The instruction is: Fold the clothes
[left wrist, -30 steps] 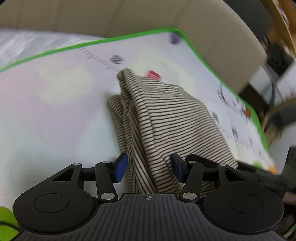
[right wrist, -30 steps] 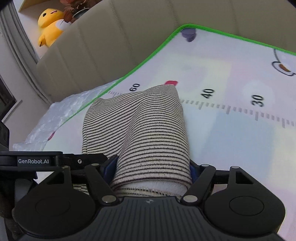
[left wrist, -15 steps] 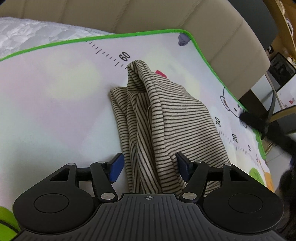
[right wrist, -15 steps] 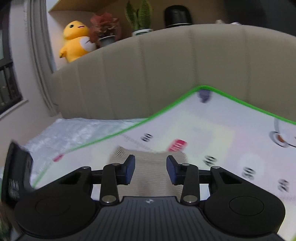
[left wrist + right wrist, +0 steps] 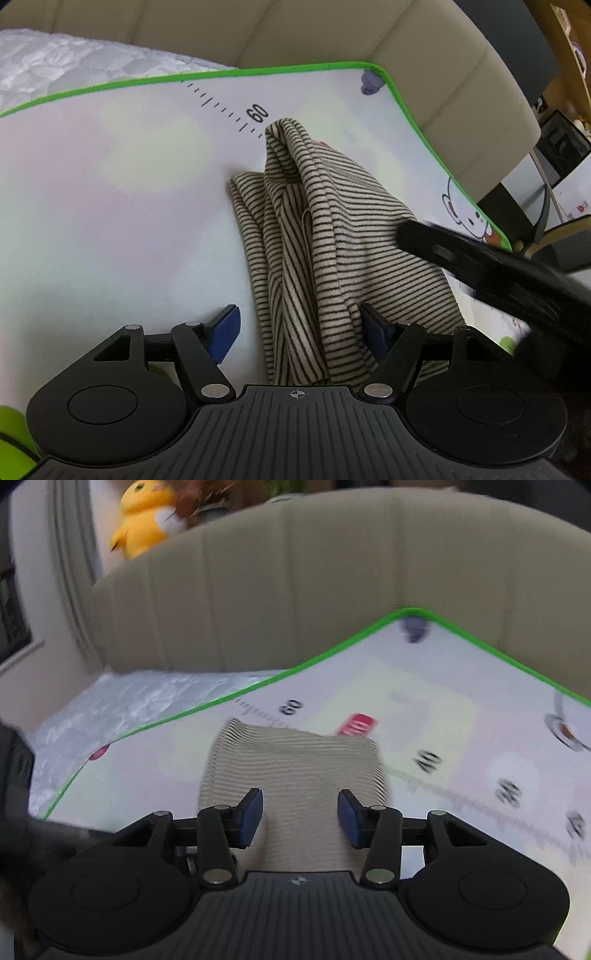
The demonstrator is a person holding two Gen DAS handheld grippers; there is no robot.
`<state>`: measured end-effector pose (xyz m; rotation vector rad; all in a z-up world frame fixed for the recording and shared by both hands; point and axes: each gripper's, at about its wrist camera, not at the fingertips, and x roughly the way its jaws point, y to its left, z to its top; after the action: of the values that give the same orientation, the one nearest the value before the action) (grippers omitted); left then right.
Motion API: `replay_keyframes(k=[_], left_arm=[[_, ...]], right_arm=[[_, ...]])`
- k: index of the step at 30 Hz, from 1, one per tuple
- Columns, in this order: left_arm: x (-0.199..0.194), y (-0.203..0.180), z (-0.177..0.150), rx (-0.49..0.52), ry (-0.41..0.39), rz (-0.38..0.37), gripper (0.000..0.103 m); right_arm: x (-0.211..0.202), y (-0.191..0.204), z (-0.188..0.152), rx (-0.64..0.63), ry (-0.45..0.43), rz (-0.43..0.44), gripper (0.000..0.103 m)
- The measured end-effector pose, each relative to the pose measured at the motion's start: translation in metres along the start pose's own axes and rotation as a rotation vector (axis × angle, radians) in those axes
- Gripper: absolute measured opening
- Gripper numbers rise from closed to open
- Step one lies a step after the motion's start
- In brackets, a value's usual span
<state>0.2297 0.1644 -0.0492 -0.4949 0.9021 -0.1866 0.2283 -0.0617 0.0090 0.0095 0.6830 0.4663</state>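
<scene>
Here, nearest the left wrist camera, the left tool has its jaws opening, the blue pads standing clear on either side of the striped garment, which lies bunched between them; the left pad does not touch the cloth, and the right one sits just against its edge without pinching. The garment is a beige, dark-striped bundle folded into a long heap on the green-edged play mat, running away from the tool toward the printed "60" mark. The right tool hangs above the near end of the same garment, its jaws opening with nothing pressed between them. Beyond the mat rises a beige padded headboard, with a yellow plush toy perched behind it.
</scene>
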Motion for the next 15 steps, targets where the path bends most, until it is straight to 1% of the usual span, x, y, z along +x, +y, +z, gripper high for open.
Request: replay_keyframes(k=[1, 2, 3, 5, 6, 7, 8, 10, 11, 13, 15], left_arm=[[0.001, 0.000, 0.000, -0.002, 0.000, -0.001, 0.076], [0.002, 0.000, 0.001, -0.004, 0.000, -0.002, 0.076], [0.003, 0.000, 0.000, 0.000, 0.000, -0.001, 0.076], [0.008, -0.006, -0.004, 0.027, 0.005, 0.009, 0.076], [0.008, -0.010, -0.007, 0.048, -0.005, 0.026, 0.076], [0.007, -0.014, -0.010, 0.073, -0.028, 0.047, 0.076], [0.005, -0.016, -0.013, 0.083, -0.049, 0.059, 0.076], [-0.001, -0.020, -0.018, 0.094, -0.092, 0.076, 0.076], [-0.005, -0.021, -0.022, 0.097, -0.114, 0.084, 0.076], [-0.017, -0.033, -0.032, 0.152, -0.173, 0.134, 0.075], [-0.028, -0.046, -0.041, 0.215, -0.230, 0.190, 0.075]], right_arm=[[0.001, -0.001, -0.009, 0.011, 0.026, -0.021, 0.047], [0.006, -0.001, -0.019, 0.002, 0.052, -0.054, 0.054], [0.011, -0.001, -0.030, -0.015, 0.075, -0.089, 0.059], [0.018, -0.006, -0.032, 0.008, 0.095, -0.107, 0.076], [0.022, -0.009, -0.031, 0.025, 0.102, -0.111, 0.080], [0.026, -0.012, -0.030, 0.041, 0.110, -0.116, 0.090], [0.029, -0.017, -0.028, 0.076, 0.122, -0.114, 0.097], [0.025, -0.029, -0.027, 0.137, 0.112, -0.088, 0.097], [0.018, -0.031, -0.028, 0.155, 0.093, -0.081, 0.097], [-0.004, -0.030, -0.035, 0.162, 0.043, -0.066, 0.097], [-0.022, -0.030, -0.042, 0.162, 0.014, -0.059, 0.101]])
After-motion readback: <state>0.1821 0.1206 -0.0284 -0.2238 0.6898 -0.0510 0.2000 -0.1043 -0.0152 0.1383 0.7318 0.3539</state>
